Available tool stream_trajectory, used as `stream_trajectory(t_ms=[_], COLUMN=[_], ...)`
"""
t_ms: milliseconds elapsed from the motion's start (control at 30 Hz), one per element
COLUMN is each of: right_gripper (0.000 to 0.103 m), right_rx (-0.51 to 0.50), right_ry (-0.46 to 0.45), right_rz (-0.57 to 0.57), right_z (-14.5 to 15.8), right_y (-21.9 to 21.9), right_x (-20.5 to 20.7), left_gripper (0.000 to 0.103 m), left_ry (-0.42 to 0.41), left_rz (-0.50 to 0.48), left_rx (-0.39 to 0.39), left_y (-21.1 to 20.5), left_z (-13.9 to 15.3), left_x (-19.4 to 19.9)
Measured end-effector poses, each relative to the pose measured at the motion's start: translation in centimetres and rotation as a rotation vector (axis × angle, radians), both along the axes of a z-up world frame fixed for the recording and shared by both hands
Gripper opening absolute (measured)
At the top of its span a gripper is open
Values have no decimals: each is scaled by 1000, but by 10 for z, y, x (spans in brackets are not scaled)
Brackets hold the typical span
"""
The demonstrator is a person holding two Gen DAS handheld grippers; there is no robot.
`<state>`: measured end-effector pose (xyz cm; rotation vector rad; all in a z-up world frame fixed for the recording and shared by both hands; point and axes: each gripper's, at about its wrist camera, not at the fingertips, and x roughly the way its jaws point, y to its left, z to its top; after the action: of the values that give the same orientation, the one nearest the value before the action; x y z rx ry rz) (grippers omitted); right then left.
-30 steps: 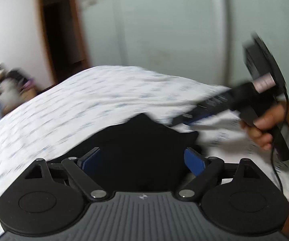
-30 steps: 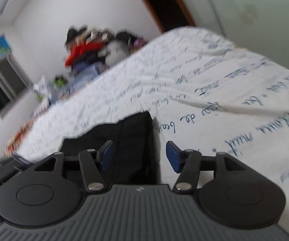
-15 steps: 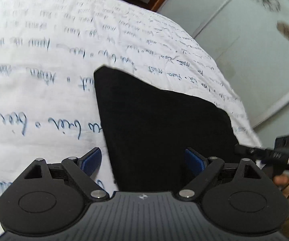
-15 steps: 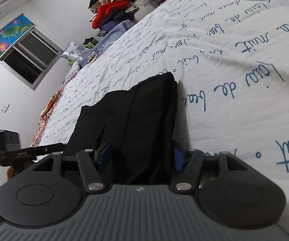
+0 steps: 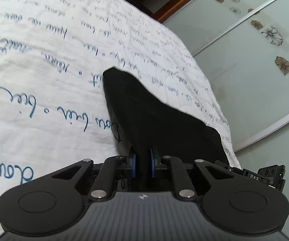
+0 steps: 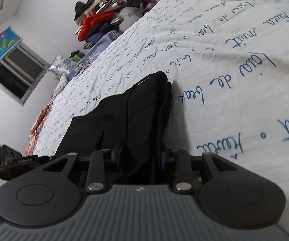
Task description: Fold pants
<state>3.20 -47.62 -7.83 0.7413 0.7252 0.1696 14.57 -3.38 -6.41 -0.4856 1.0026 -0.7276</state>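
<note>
The black fabric pants (image 5: 154,116) lie flat on the white bedsheet printed with blue handwriting (image 5: 44,70), close to the near edge of the bed and towards the corner beside the pale sliding wardrobe doors with flower prints (image 5: 265,60). In the left wrist view the cloth narrows to a point further in on the bed. In the right wrist view it shows as a thicker stack with a raised fold along its right side (image 6: 144,110).

The left gripper (image 5: 142,165) has just been closing, and its blue pads (image 5: 132,165) now pinch a thin ridge of the black cloth at the near edge of the garment. The right gripper (image 6: 140,156) has also just been closing (its jaws stand further apart than the left's). A bunched band of the pants runs between its blue pads (image 6: 162,159), which press against it from both sides.

Each view catches the other tool: the right gripper's black body pokes in at the right edge of the left view, and the left gripper's body shows at the left edge of the right view.

Further out, a heap of mixed clothes in red, black and purple (image 6: 108,20) sits at the far end of the bed. A dark window with a flowered blind above it (image 6: 13,72) is set in the white wall.
</note>
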Motion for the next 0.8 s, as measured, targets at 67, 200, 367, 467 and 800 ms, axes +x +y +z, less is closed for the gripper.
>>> stream_trajectory(t_ms=[67,200,367,467,800], right_gripper=[26,23,21,21,44], right_rx=[0,6,48,54,-332], right_ry=[-13,-54,-105,-114,-63], right_rz=[-14,-8,70,105,-36], right_z=[7,29,47,45,51], right_y=[6,23,60,79,106], right_x=[-2,0,8,12,2], left_gripper=[12,12,12,14,73], left_ry=[-35,-114,-172,-133,-281], left_rz=[11,39,81,46,200], left_rx=[16,54,112,215,517], left_y=[2,13,52,60,71], left_z=[8,29,57,49,59], left_x=[-5,-16,-22,-16,-40])
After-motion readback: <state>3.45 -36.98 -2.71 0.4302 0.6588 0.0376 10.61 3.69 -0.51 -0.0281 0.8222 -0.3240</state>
